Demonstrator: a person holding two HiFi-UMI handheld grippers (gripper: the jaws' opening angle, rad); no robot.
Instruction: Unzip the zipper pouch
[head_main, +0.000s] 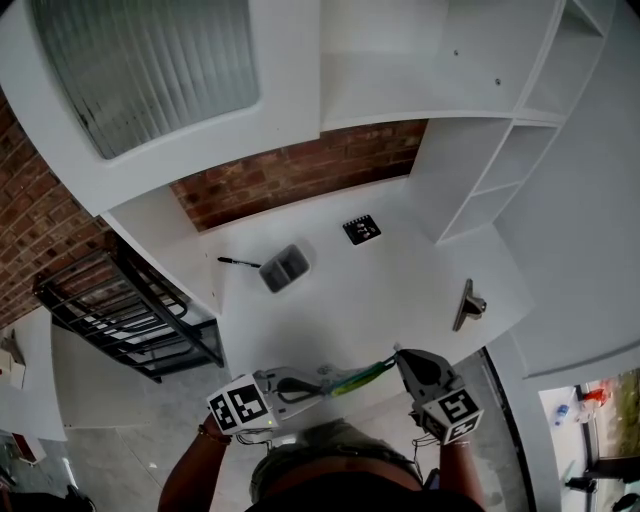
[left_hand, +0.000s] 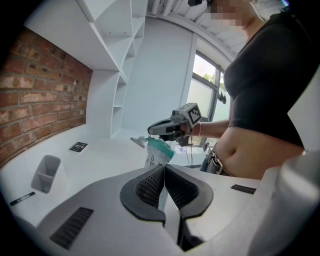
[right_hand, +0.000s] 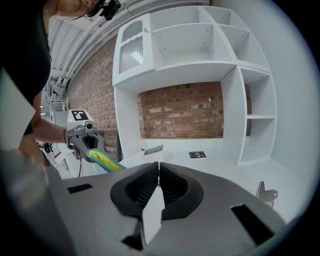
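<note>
The zipper pouch (head_main: 356, 378), teal and yellow, hangs stretched between my two grippers over the front edge of the white table (head_main: 400, 285). My left gripper (head_main: 312, 384) is shut on one end; in the left gripper view the pouch (left_hand: 158, 151) runs from its closed jaws (left_hand: 164, 168) away to the right gripper (left_hand: 150, 131). My right gripper (head_main: 398, 361) is shut on the other end, with a sliver of teal at its closed jaws (right_hand: 158, 165). From there the pouch (right_hand: 104, 161) leads to the left gripper (right_hand: 95, 150). The zipper pull is hidden.
A grey pen holder (head_main: 284, 267) and a black pen (head_main: 238, 262) lie at the table's back left. A black marker card (head_main: 361, 230) sits mid-back, a metal bracket (head_main: 468, 304) at the right. A black wire rack (head_main: 130, 310) stands left of the table. White shelves rise behind.
</note>
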